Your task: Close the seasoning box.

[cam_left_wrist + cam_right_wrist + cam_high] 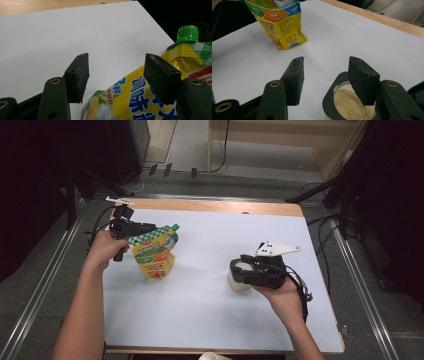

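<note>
Left gripper (131,227) held at nine o'clock on the white table (210,320), jaws spread with a clear gap, reaching to the top of the yellow pouch (155,252); whether either pad presses on it cannot be told. In the left gripper view, right pad lying against the pouch (140,100) just below its green cap (187,33), left pad clear of it over bare table. Pouch upright, slightly tilted, cap at one o'clock. Right gripper (245,270) at three o'clock, well apart from the pouch, jaws parted. In the right gripper view, cup (350,102) of tan powder at five o'clock, set in a dark ring at the right jaw's base; pouch (278,25) beyond at eleven o'clock
</note>
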The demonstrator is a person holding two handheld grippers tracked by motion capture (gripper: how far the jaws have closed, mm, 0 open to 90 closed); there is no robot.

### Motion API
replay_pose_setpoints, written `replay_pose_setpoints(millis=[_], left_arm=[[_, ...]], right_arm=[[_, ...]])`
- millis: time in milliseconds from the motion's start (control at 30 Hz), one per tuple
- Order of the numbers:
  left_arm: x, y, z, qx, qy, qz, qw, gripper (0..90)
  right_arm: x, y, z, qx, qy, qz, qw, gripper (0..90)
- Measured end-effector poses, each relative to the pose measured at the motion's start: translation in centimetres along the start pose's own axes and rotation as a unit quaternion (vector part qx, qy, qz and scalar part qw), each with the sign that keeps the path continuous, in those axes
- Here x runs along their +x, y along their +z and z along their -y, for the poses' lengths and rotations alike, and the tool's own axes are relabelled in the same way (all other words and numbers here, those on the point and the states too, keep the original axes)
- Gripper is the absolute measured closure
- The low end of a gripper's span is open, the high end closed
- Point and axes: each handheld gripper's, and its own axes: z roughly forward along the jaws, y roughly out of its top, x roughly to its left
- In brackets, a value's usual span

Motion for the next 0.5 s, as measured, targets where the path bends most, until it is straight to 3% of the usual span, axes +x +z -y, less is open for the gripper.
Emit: replay_pose_setpoints(millis=[300, 500], left_arm=[[-0.1, 0.1, 0.0, 0.003, 0.002, -0.001, 1.0, 37.9], [-0.1, 0.0, 0.0, 0.001, 0.004, -0.001, 1.0, 37.9]], right_arm=[[-0.8, -1.5, -0.5, -0.011, 0.002, 0.012, 0.9999, 52.2], [-1.5, -2.6, -0.8, -0.008, 0.006, 0.018, 0.9998, 61.4]])
